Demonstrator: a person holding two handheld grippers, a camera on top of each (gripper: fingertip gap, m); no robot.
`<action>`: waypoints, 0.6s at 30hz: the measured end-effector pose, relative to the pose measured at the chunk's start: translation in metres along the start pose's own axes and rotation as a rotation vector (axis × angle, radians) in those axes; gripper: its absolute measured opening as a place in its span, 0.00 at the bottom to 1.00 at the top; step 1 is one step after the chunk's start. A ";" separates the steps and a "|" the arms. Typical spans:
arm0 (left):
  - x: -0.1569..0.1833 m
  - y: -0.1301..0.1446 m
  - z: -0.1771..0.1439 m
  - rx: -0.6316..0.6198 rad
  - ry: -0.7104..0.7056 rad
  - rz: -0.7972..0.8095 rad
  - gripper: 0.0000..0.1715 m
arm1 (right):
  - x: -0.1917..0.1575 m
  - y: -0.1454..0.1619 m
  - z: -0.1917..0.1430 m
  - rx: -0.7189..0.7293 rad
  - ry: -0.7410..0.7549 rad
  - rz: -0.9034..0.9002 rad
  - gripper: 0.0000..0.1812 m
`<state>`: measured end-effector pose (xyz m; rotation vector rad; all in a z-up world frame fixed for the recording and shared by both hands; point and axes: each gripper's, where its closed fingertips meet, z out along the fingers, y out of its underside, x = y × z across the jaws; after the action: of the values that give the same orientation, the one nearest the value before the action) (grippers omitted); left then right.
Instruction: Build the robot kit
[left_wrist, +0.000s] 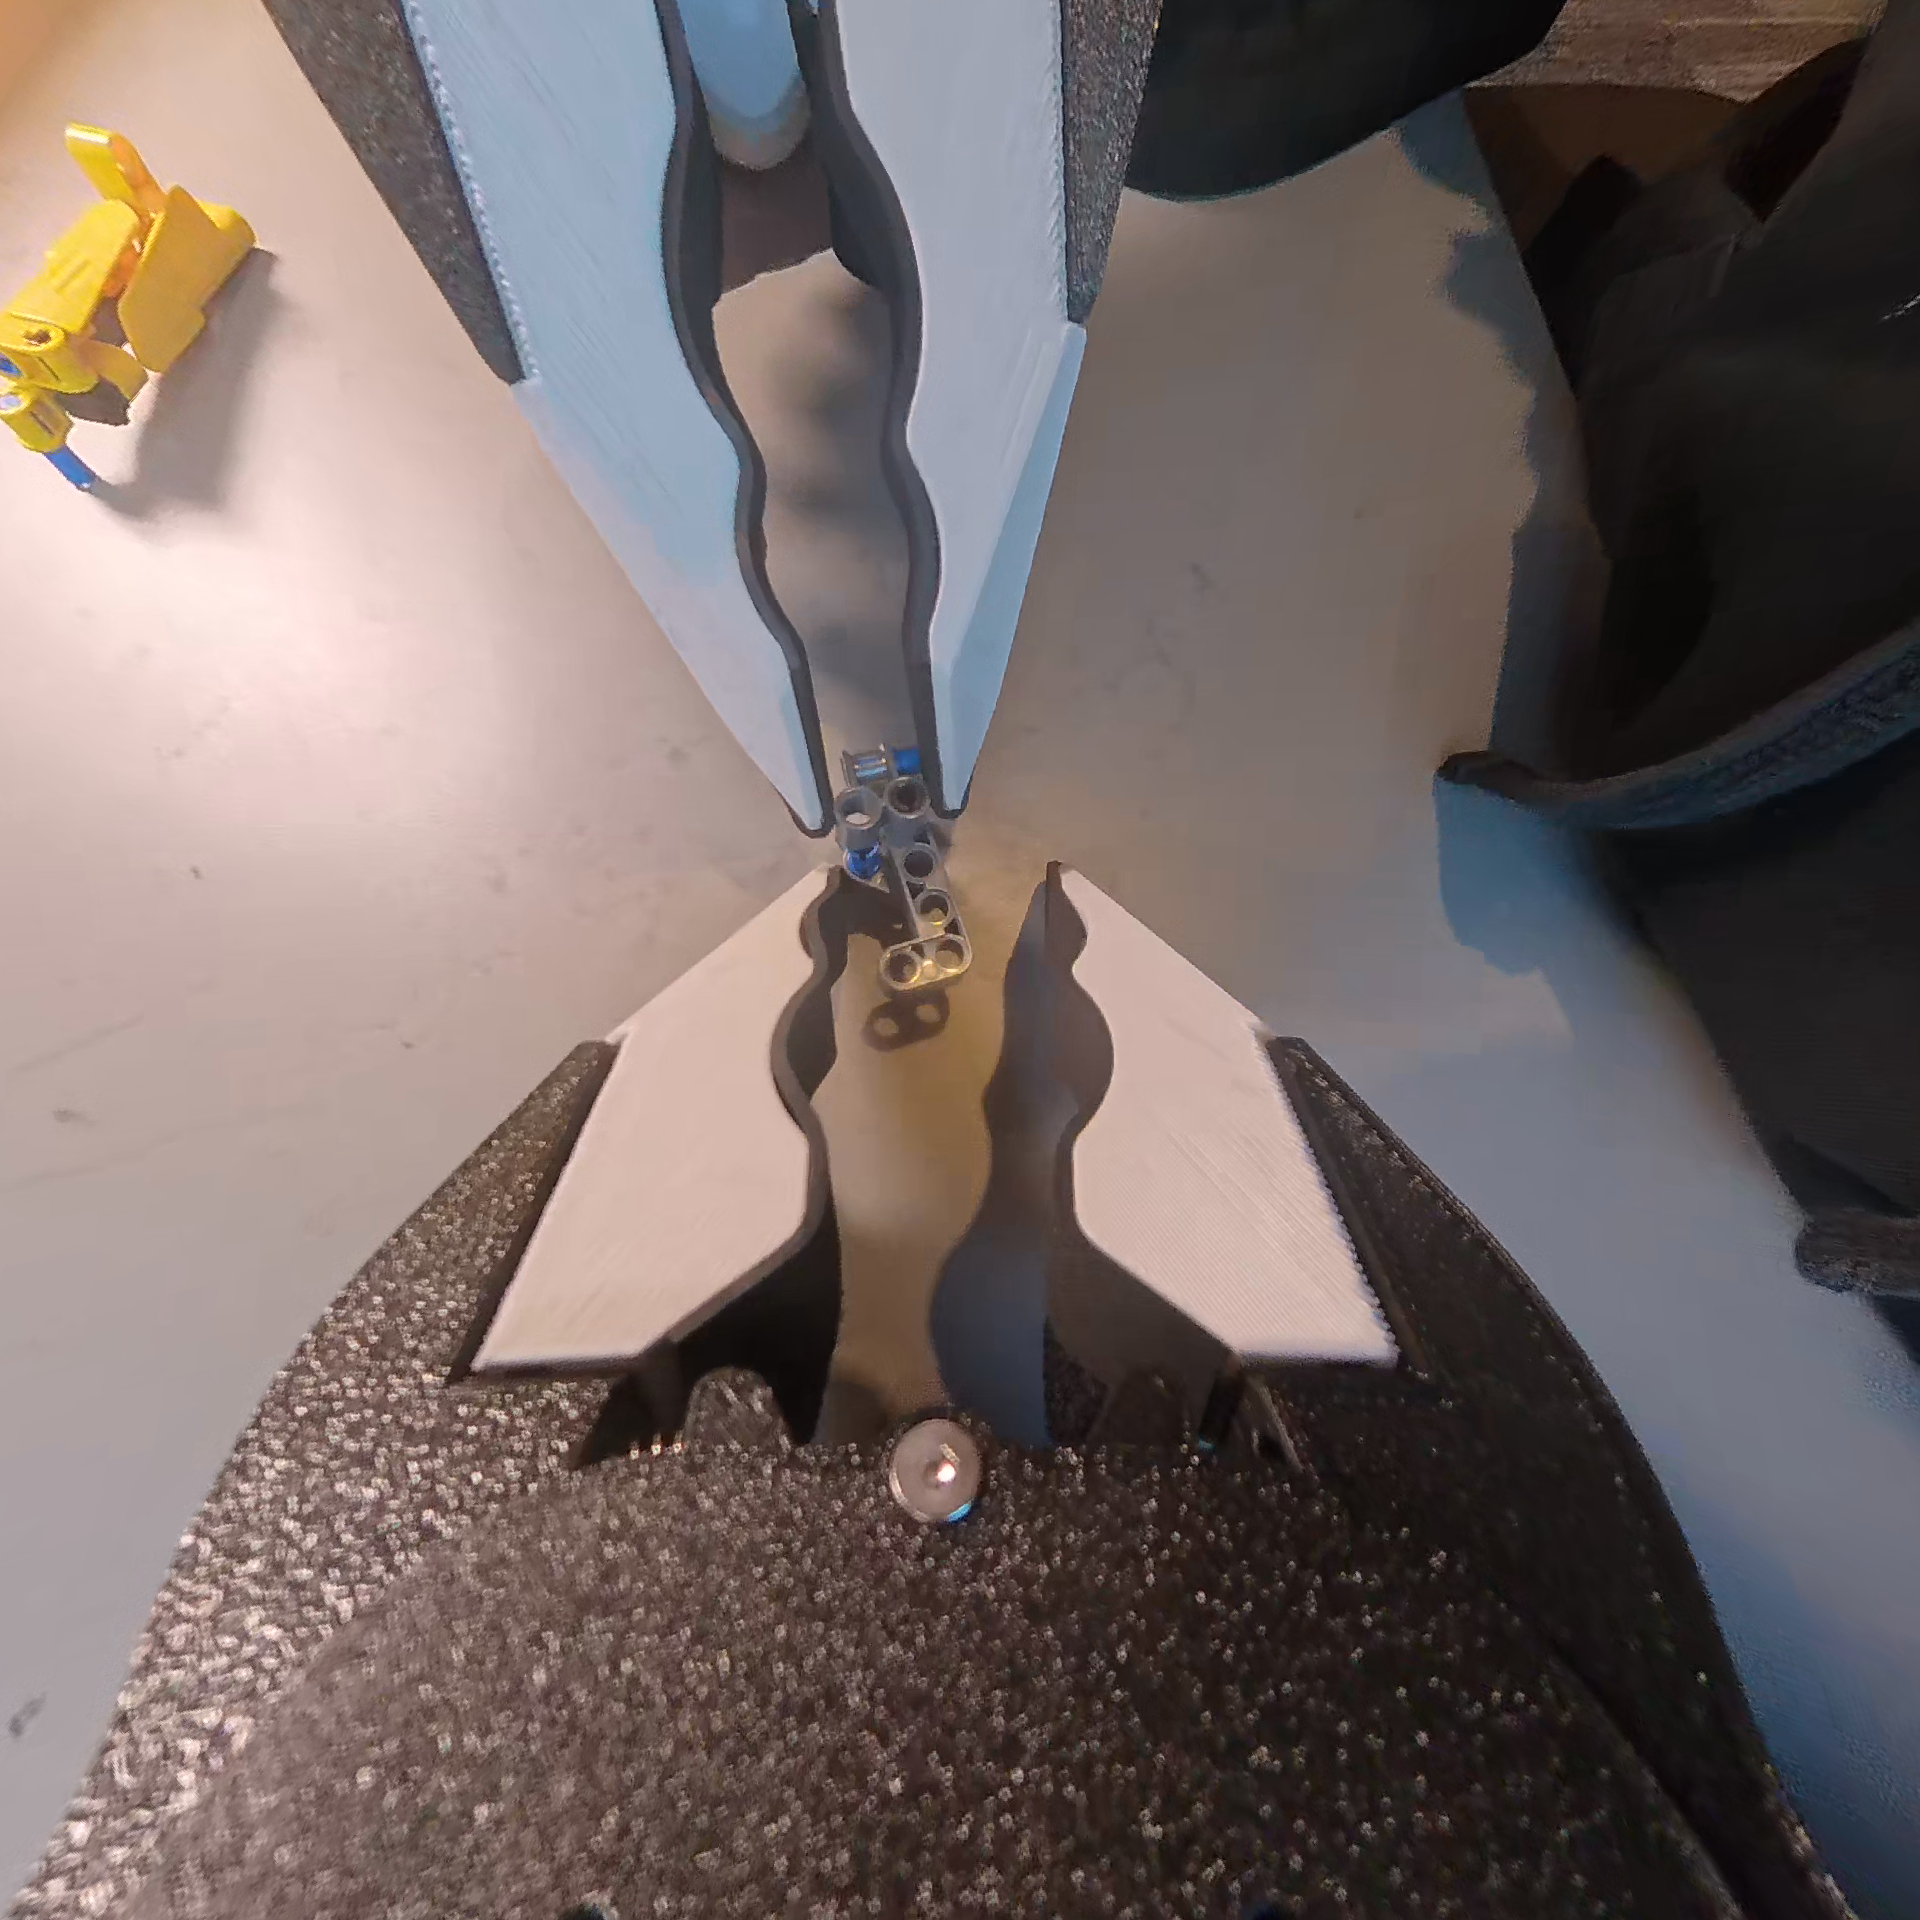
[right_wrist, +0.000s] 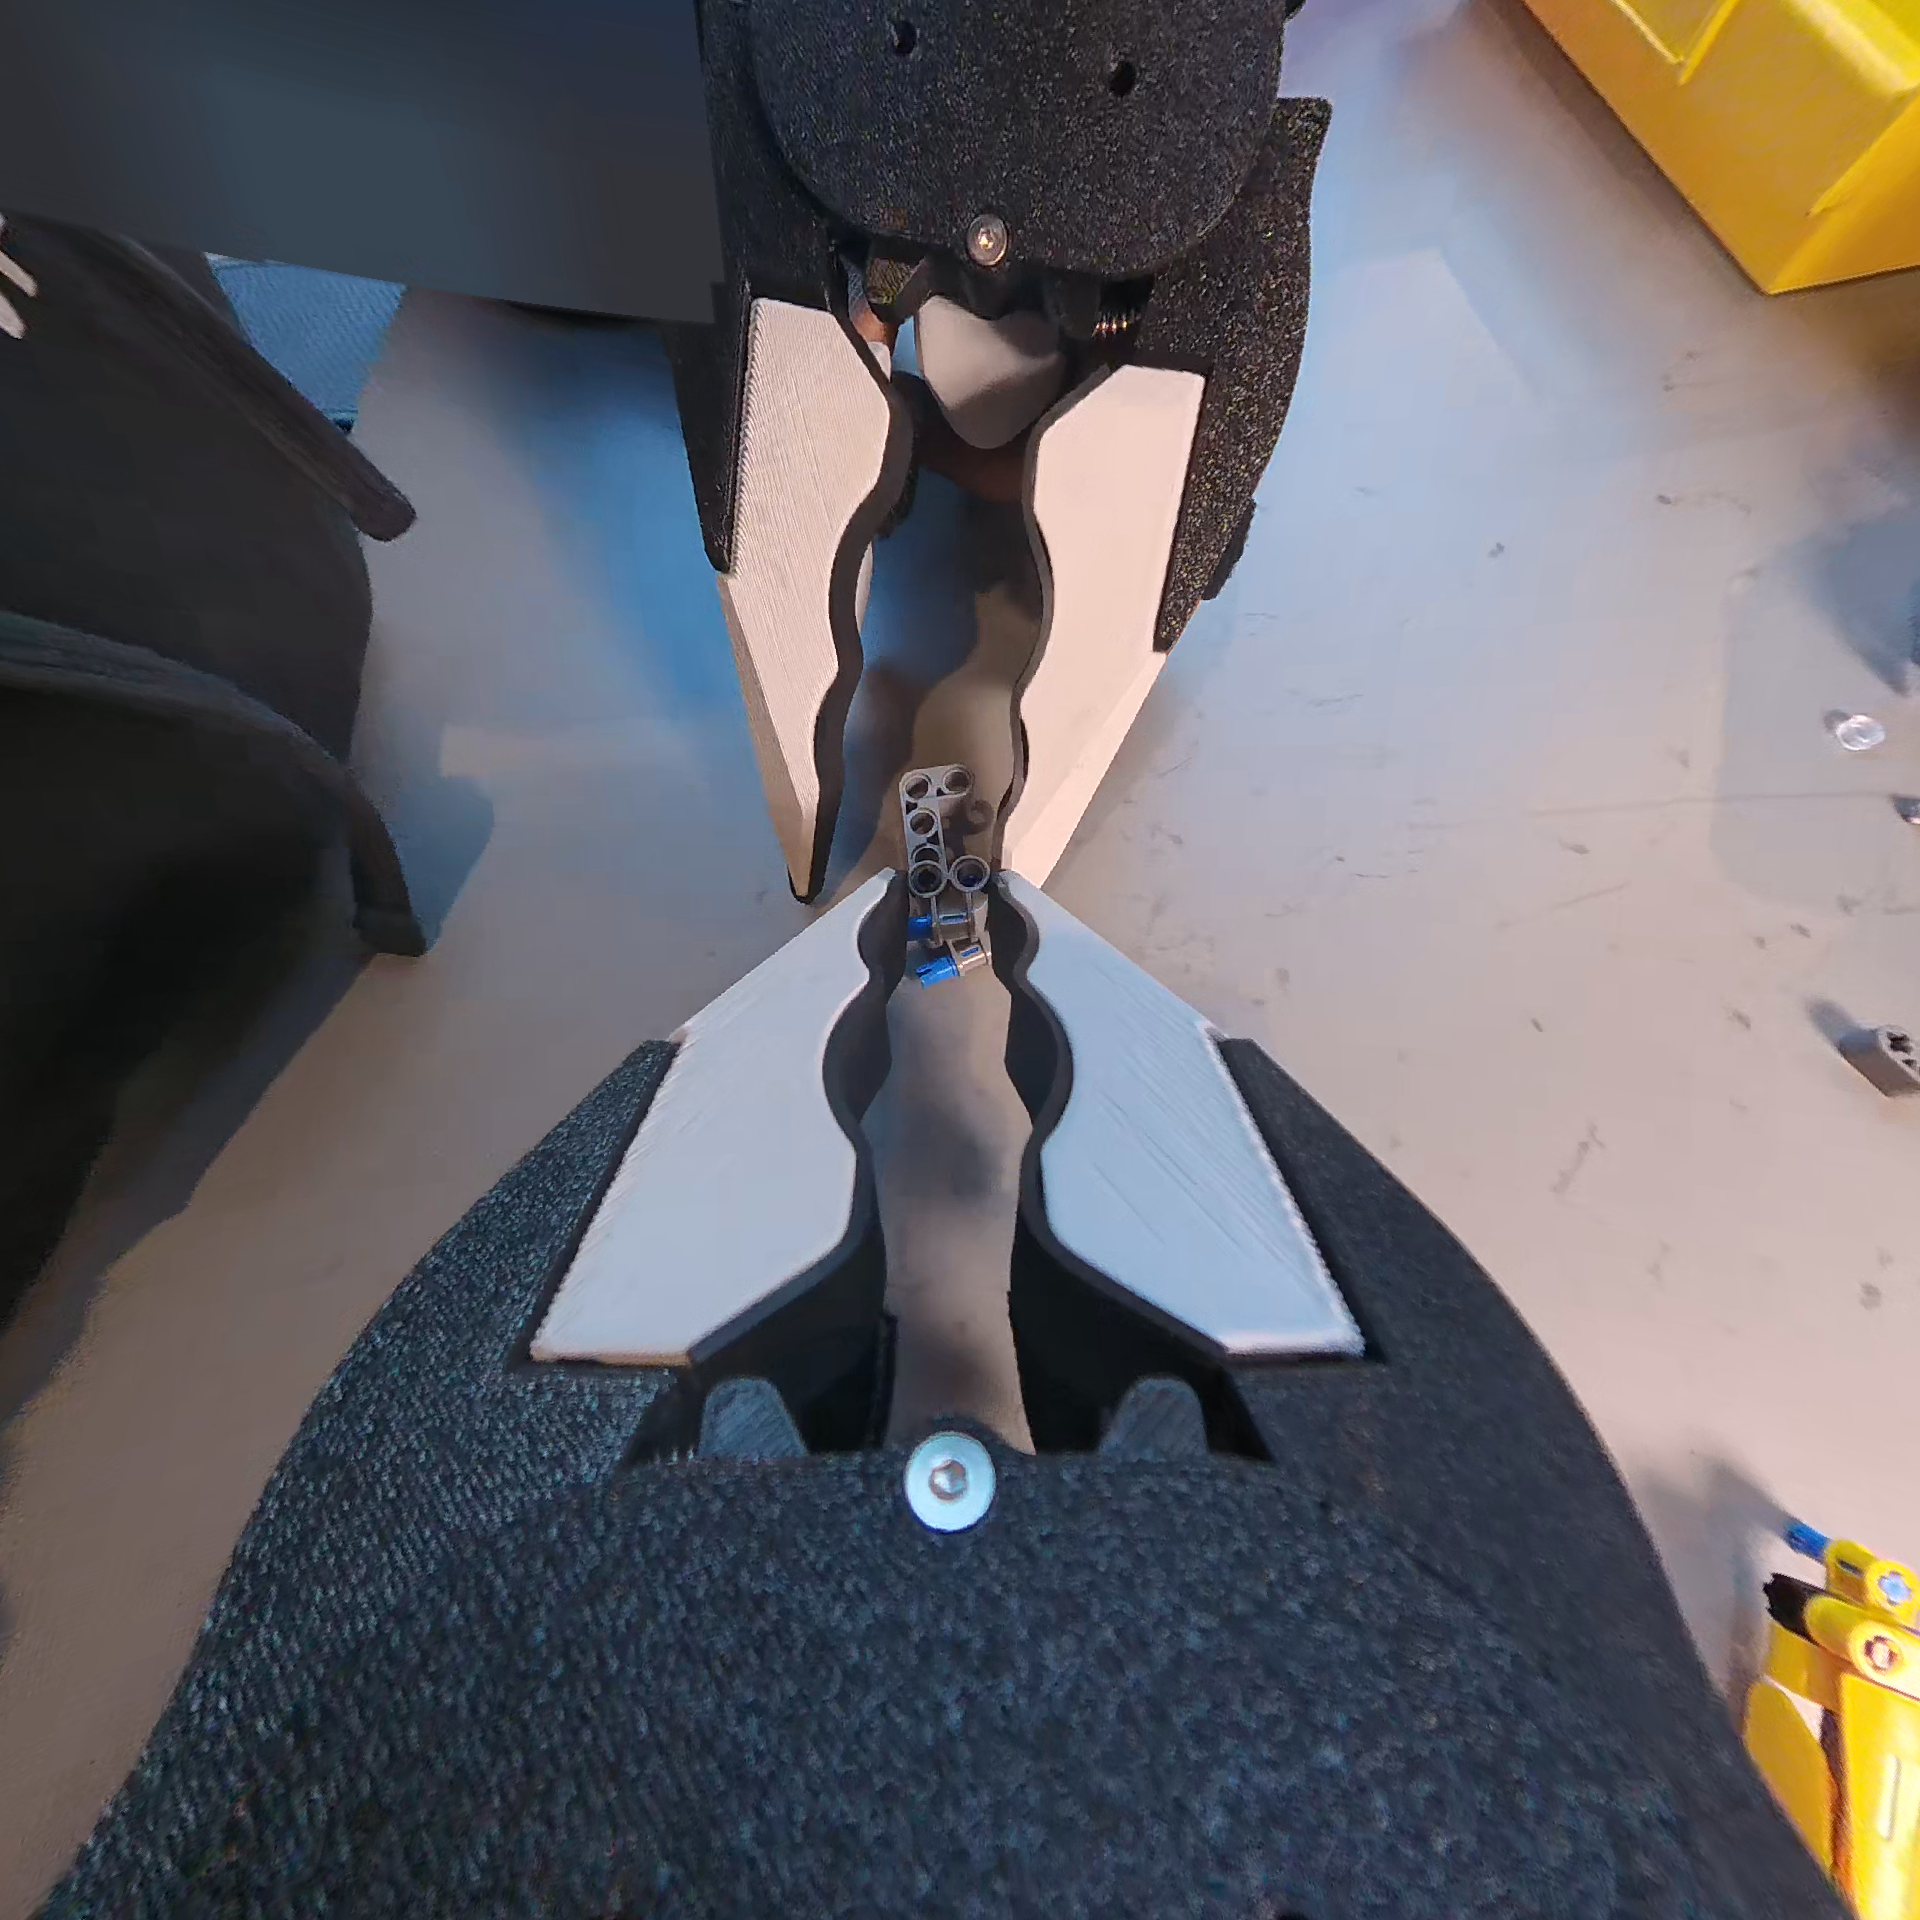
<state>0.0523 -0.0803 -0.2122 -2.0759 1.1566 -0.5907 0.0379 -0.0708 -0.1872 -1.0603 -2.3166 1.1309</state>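
A small grey beam assembly with blue pins (left_wrist: 920, 904) hangs just above the pale table (left_wrist: 312, 831). My right gripper (left_wrist: 883, 816) comes in from the top of the left wrist view and is shut on the assembly's pinned end. In the right wrist view my right gripper (right_wrist: 945, 881) holds the same assembly (right_wrist: 935, 821) at its fingertips. My left gripper (left_wrist: 940, 871) is open, its fingers on either side of the assembly's free end, apart from it. The left gripper also shows in the right wrist view (right_wrist: 914, 862), facing mine.
A yellow brick assembly (left_wrist: 104, 301) lies on the table at the left, also seen low right (right_wrist: 1839, 1704). A yellow box (right_wrist: 1766, 135) stands at the far right. Dark clothing (left_wrist: 1714, 416) lies beside the grippers. Small loose parts (right_wrist: 1886, 1060) lie at the right. Less than 4 cm separates the two grippers' tips.
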 end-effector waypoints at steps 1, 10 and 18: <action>0.000 0.000 0.000 0.000 -0.001 0.002 0.21 | 0.000 0.000 0.000 -0.001 -0.004 0.002 0.08; -0.001 0.001 0.001 -0.004 -0.005 0.023 0.20 | 0.001 0.001 0.000 0.001 -0.028 0.035 0.08; -0.003 0.001 0.001 -0.005 -0.004 0.029 0.18 | 0.001 0.001 0.000 -0.019 -0.023 0.019 0.08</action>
<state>0.0508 -0.0777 -0.2132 -2.0598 1.1853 -0.5702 0.0379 -0.0700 -0.1876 -1.0837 -2.3444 1.1355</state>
